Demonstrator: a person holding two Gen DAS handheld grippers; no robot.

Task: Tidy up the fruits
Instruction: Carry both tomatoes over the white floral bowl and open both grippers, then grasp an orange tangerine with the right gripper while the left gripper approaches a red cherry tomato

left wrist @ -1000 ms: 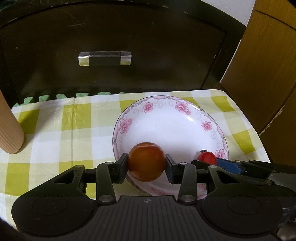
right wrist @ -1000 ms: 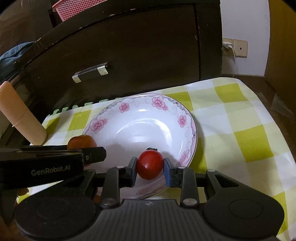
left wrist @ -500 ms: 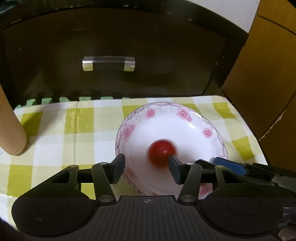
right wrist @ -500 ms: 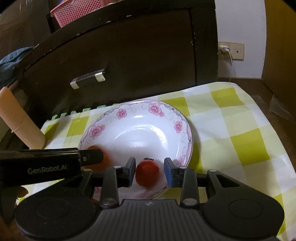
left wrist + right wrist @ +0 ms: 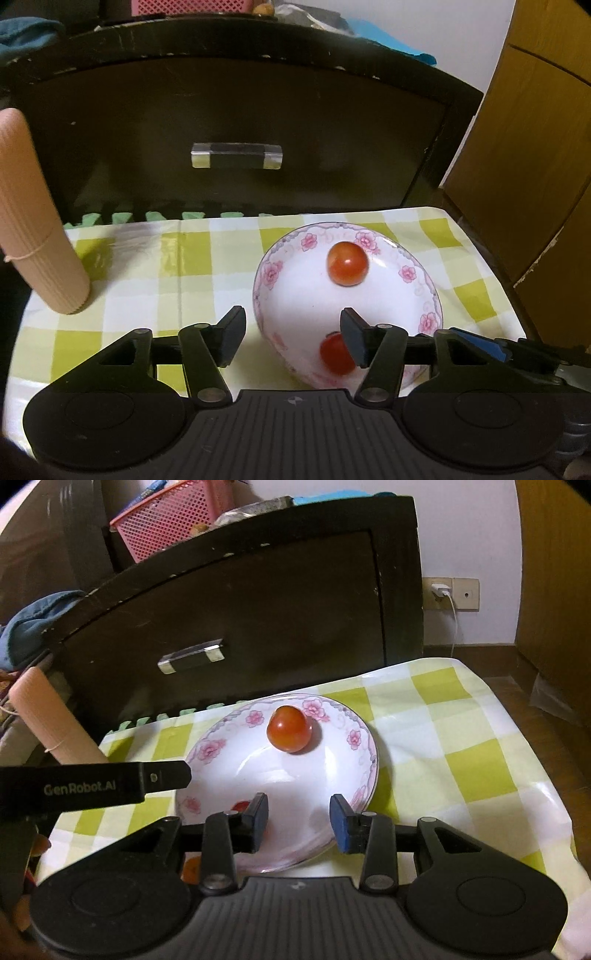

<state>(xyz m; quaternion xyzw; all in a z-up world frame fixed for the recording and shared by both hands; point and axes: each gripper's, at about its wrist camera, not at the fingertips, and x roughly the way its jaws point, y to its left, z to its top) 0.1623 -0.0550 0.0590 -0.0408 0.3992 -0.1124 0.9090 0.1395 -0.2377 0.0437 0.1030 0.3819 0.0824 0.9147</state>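
A white plate with pink flowers [image 5: 303, 295] [image 5: 295, 775] sits on the yellow-checked cloth. An orange-red tomato [image 5: 347, 264] [image 5: 289, 729] lies free on its far side. A smaller red tomato [image 5: 334, 354] [image 5: 242, 806] lies at its near edge, half hidden behind a finger in both views. My left gripper [image 5: 291, 339] hovers over the plate's near left rim, its jaws opening, gripping nothing. My right gripper [image 5: 299, 821] is open above the near rim, nothing between its blue pads [image 5: 340, 825]. The left gripper's black finger [image 5: 166, 775] juts in from the left.
A beige ribbed roll [image 5: 40, 236] leans at the table's left. A dark cabinet with a drawer handle [image 5: 236, 156] stands right behind the table, a pink basket [image 5: 177, 520] on top. A wooden door [image 5: 535, 147] is at the right. The cloth drops off at the right edge.
Both grippers let go of their tomatoes over the plate and pulled back and up. The larger tomato rolled to the plate's far side; the smaller one stays at the near edge.
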